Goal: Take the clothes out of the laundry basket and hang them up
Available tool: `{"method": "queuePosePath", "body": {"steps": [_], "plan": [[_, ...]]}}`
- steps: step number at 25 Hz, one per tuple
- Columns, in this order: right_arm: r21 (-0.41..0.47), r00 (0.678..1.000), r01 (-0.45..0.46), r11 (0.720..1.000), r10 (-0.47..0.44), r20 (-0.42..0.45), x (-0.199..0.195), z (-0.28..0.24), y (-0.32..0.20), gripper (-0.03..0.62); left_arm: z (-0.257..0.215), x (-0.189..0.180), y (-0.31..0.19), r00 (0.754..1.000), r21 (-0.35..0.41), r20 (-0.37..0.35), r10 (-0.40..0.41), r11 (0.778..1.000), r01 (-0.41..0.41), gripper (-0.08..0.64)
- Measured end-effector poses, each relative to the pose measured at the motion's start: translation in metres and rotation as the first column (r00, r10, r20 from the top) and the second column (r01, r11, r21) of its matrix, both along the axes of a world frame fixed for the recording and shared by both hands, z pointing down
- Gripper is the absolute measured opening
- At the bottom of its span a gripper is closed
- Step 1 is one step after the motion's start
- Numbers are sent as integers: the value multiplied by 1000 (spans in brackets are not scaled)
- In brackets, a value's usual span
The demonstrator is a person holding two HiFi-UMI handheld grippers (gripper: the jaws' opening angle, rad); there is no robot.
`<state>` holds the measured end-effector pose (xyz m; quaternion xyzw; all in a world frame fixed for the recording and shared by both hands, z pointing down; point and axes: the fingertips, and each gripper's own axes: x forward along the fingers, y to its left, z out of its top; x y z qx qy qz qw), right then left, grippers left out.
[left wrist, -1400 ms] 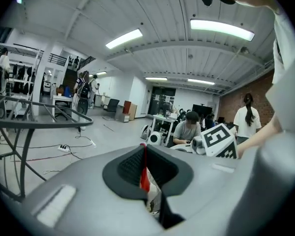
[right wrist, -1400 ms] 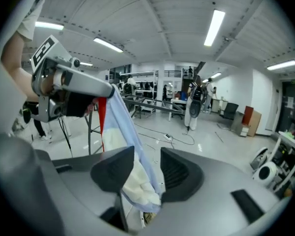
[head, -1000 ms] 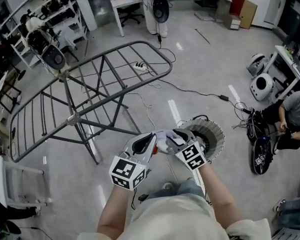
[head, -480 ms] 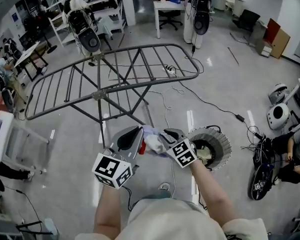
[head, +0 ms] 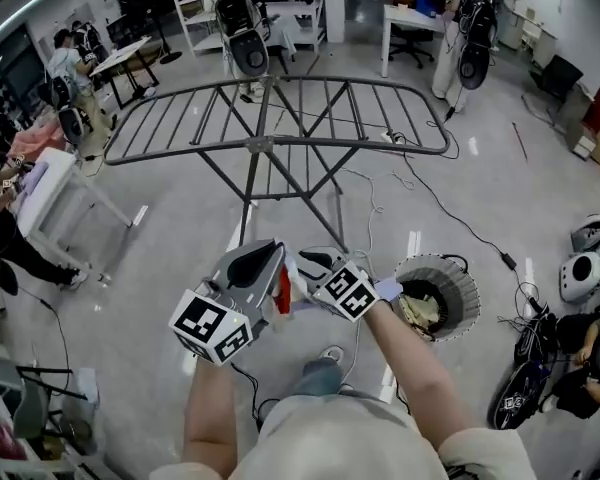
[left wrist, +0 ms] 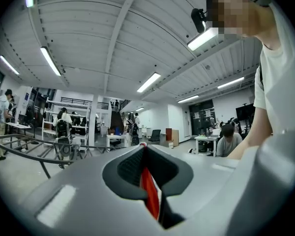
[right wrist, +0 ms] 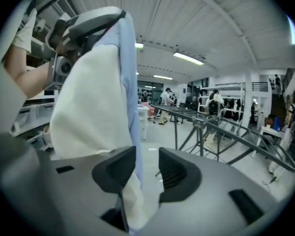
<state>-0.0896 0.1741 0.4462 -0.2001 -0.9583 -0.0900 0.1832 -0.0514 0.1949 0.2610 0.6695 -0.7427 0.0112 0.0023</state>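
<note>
Big open workshop with a grey floor (head: 150, 268) and other people busy at the desks behind.

The left gripper (left wrist: 145, 154) has its jaws pressed tight together. The right gripper view shows them pinching an edge of the garment (right wrist: 93, 107), a white and pale-blue cloth that hangs down from there. The right gripper (right wrist: 147, 168) has just been opening its jaws. They now stand apart with the cloth running through the gap, lying against one jaw but not squeezed.

A second ago the drying rack (head: 280, 93) was off to the left. Now it's square in front, and the laundry basket (head: 467, 286) is down by the right elbow with more clothes inside. So I'd say the pulling-out part is done for this piece. Next the right side probably needs a fresh grip further along, to spread the cloth over a rail.
</note>
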Motion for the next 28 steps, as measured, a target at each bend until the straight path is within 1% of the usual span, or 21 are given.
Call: {"method": "queuePosePath", "body": {"steps": [3, 5, 8, 11, 13, 15, 19, 24, 28], "plan": [[-38, 995, 101, 994, -100, 13, 19, -3, 47, 144, 4, 1, 24, 997, -23, 14, -73, 997, 73, 15], [-62, 989, 144, 988, -143, 21, 29, -3, 72, 144, 6, -1, 37, 994, -35, 22, -104, 994, 105, 15], [-79, 987, 162, 984, -160, 35, 44, -6, 90, 135, 5, 4, 49, 993, -38, 26, -117, 992, 118, 15], [-79, 990, 137, 987, -135, 34, 59, -4, 81, 137, 4, 13, 55, 992, -45, 34, -124, 991, 125, 15], [-85, 993, 120, 989, -119, 19, 69, 0, 69, 138, 3, 22, 56, 993, -52, 42, -106, 993, 108, 15], [-87, 993, 117, 989, -118, -5, 77, 5, 58, 140, 1, 32, 55, 996, -55, 50, -67, 996, 70, 15], [-48, 995, 93, 995, -95, -35, 85, 15, 32, 146, -2, 49, 47, 998, -62, 56, 20, 998, -17, 15], [-37, 998, 64, 997, -65, -20, 76, 11, 3, 146, 2, 51, 27, 994, -116, 87, 71, 991, -61, 15], [-11, 997, 71, 997, -71, -25, 60, 12, -14, 146, 9, 41, 5, 992, -123, 85, 96, 989, -85, 15]]}}
